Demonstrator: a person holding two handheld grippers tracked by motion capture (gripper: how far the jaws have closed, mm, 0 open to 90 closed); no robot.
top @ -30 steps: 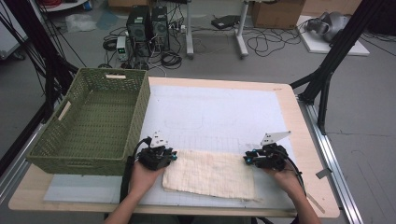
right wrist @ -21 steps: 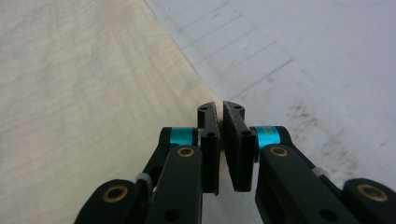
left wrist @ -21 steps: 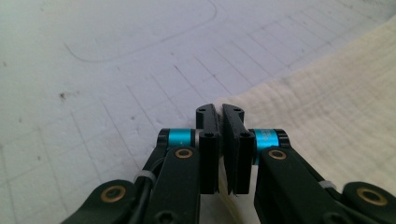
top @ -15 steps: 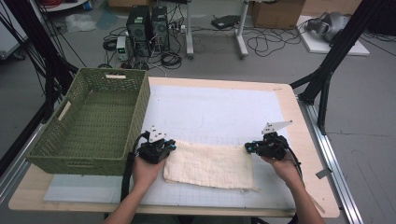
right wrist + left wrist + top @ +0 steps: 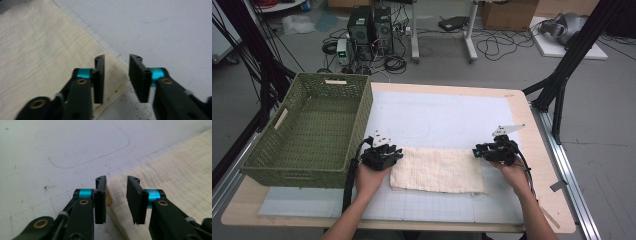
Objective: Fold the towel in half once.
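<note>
Cream cloth (image 5: 438,170) flat between both hand-held grippers, left (image 5: 388,154) and right (image 5: 476,152), jaws just parted, gripping nothing; green basket (image 5: 292,165) beside the left

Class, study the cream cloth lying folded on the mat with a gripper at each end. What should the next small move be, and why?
Probably draw both grippers back off the cloth. The left gripper and right gripper have just been opening; each stands with a gap over a cloth corner, pressing nothing. The cloth lies flat on the mat, so the fold looks finished. The green basket beside it may be its destination.
</note>
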